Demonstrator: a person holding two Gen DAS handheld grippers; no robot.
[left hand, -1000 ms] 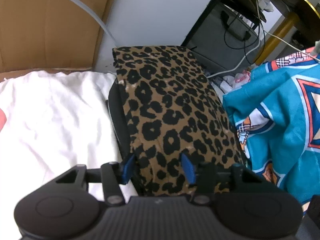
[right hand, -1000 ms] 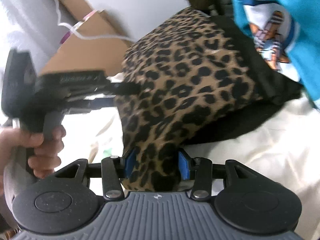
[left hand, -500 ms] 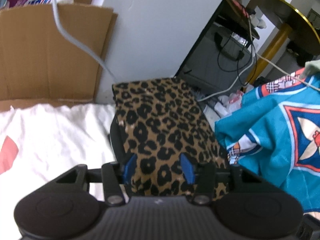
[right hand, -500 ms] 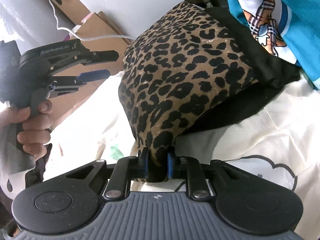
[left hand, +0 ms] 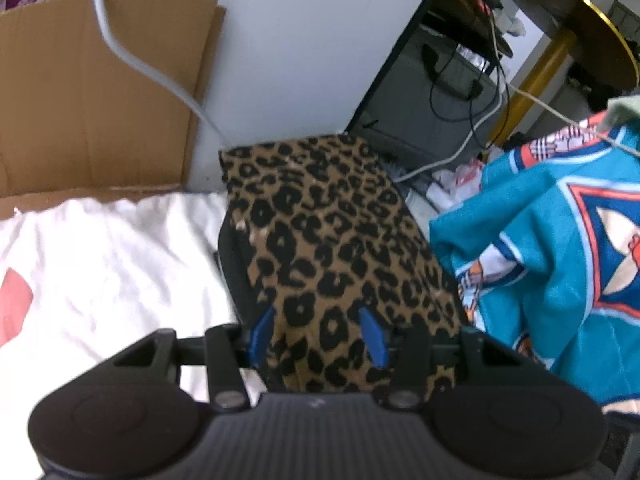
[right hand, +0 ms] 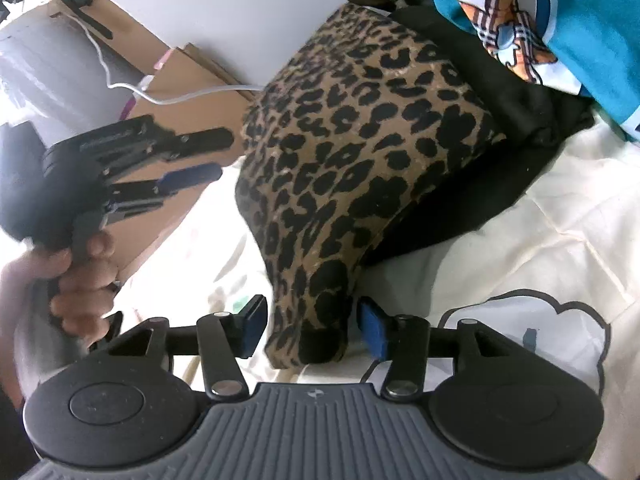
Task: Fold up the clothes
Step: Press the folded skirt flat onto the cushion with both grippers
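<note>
Leopard-print garment [right hand: 352, 160], folded, lies on black cloth [right hand: 500, 184] over white bedding [right hand: 540, 272], toward the bed's far edge.

Right tongs [right hand: 308, 326]: pinched its near corner half a second ago, now opening, corner loose between the pads.

Left tongs [left hand: 318, 334]: unchanged, half open, astride the other end, no grip.

Reads as fold released; teal jersey [left hand: 560, 248] is likely next.

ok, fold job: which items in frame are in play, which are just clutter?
In play:
- leopard-print garment
- right tool, jaws opening, garment corner between them
- left tool, open, over the garment

Clutter:
- teal printed shirt
- cardboard box
- white cable
- gold side table
</note>
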